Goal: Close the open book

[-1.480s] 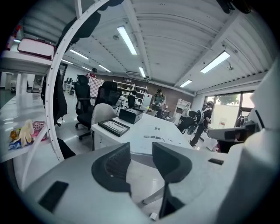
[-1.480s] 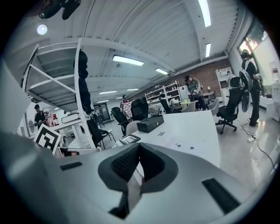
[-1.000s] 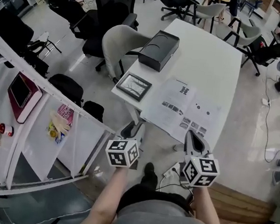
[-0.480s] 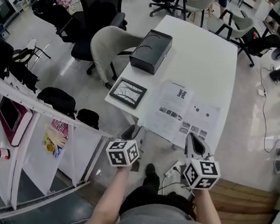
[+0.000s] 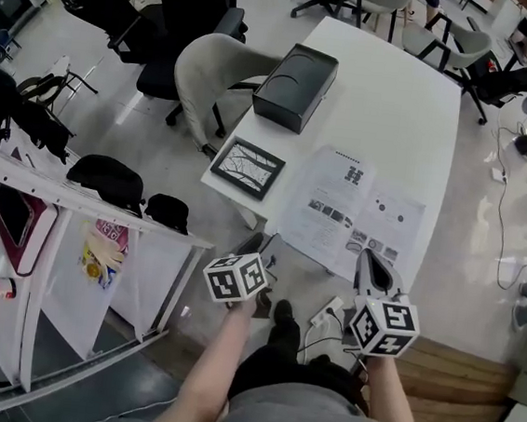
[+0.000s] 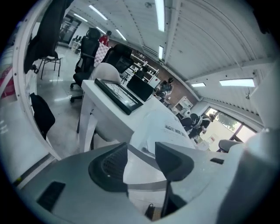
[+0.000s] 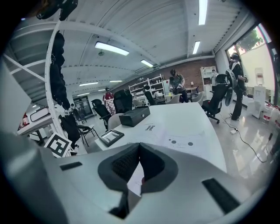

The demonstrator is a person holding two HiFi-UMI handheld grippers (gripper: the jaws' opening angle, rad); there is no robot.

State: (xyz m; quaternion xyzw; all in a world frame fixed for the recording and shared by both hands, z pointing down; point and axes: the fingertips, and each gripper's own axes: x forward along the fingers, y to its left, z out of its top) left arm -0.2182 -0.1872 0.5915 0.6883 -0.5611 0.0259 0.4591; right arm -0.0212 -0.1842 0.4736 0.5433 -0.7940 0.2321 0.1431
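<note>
Step in hand, as judged: approach; book not yet touched.
- Open book [image 5: 352, 215] lies flat near edge of desk [image 5: 401, 107], just ahead of both grippers.
- Left gripper [image 5: 253, 244]: jaws wide apart, just been opening, nothing between them; short of desk edge.
- Right gripper [image 5: 374, 267]: jaws tip to tip, empty, at book's near edge.
- Next move calls for getting under one page's outer edge and folding it over the spine.
- Framed picture [image 5: 247, 167] lies ahead-left of left gripper and black box [image 5: 295, 85] well beyond it; neither obstructs.
</note>
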